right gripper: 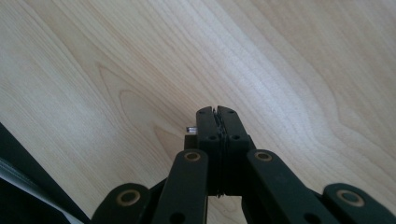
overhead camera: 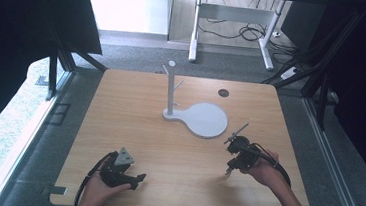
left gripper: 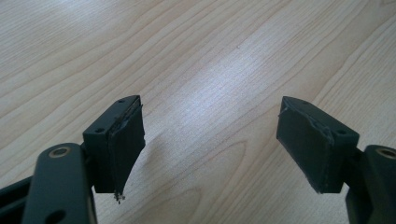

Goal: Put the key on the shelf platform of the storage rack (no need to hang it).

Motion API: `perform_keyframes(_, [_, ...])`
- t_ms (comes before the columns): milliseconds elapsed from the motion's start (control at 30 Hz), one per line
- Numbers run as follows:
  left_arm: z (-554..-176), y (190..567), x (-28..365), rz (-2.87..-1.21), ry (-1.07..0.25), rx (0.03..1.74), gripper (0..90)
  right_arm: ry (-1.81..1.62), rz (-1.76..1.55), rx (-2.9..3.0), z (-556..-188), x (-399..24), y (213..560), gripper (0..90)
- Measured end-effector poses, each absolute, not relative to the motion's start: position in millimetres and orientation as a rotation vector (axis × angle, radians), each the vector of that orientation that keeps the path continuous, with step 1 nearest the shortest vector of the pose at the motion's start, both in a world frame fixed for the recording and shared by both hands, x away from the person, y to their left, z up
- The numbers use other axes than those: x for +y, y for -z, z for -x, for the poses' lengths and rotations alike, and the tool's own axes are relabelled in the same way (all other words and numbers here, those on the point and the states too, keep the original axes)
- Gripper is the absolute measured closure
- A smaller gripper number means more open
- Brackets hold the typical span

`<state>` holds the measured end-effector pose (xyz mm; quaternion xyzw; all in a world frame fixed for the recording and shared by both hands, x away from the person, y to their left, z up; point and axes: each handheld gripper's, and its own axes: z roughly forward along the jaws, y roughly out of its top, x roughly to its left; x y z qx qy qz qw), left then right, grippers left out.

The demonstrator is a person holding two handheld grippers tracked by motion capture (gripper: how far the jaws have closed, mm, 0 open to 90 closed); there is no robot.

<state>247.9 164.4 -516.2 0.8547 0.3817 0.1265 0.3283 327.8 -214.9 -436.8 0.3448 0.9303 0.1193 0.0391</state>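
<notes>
Two black grippers are resting in my hands above the pale wooden table [overhead camera: 177,147]: left gripper [left gripper: 210,140] spread wide, right gripper [right gripper: 217,122] clenched, both empty.

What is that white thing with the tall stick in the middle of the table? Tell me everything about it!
It is a white stand on the wooden table. It has a flat base, round like a paddle, lying on the wood. From the narrow end a thin post rises straight up, with a round knob on top and short pegs slanting out. It looks smooth, perhaps plastic or painted. Nothing hangs on it, and neither claw touches it.
</notes>
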Motion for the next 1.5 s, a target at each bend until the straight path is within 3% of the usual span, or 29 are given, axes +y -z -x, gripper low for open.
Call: perform_keyframes(1500, [-249.2,514.8,172.0,-2.223,-0.331,1.017,23.7,-0.413,-1.023,2.844,-390.0,-191.1,400.5,89.6])
